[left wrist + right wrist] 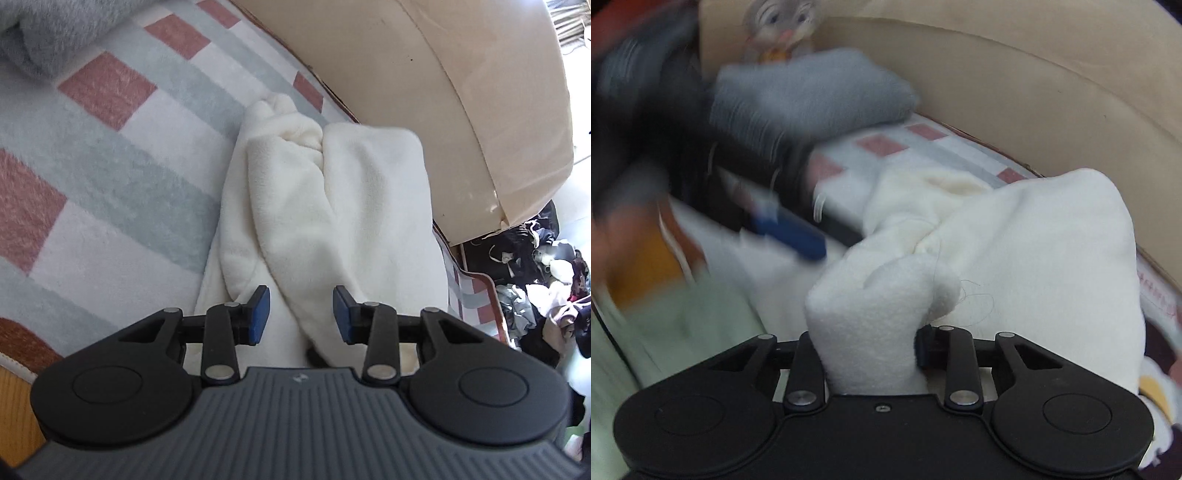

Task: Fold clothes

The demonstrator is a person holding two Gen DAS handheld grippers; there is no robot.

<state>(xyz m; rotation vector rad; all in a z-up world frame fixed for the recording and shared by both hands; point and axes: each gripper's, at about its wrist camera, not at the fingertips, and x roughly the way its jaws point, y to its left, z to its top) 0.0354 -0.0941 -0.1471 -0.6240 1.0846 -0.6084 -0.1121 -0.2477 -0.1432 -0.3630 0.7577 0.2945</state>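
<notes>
Here we have a cream fleece garment [325, 206] lying on a bed covered by a checked blanket [110, 177] of pale grey-green, white and dusty pink squares. In the left wrist view the garment is bunched into long rolled folds that run from near us toward the far side, where they gather into a knot of cloth just beside a beige padded headboard [443, 92]. Our left gripper [301, 314] hovers over the near end of the garment with its jaws released, the blue pads [260, 314] standing apart with fleece visible in the gap but not pinched. To the far left a grey fluffy garment [48, 29] sits on the blanket, well apart from the cream one. At the right edge, beyond the bed, a heap of mixed dark and light clothes [535, 288] lies on the floor. In the right wrist view our right gripper [866, 354] has its jaws clenched on a thick fold of the cream fleece garment [1015, 266], which rises between the fingers and drapes away to the right. That view is heavily blurred on the left; we can make out the left gripper's blue pad [798, 232] there, near the fleece. Beyond it the grey fluffy garment [812, 92] rests against the headboard [1034, 110], with a cartoon rabbit toy [783, 22] behind it.
</notes>
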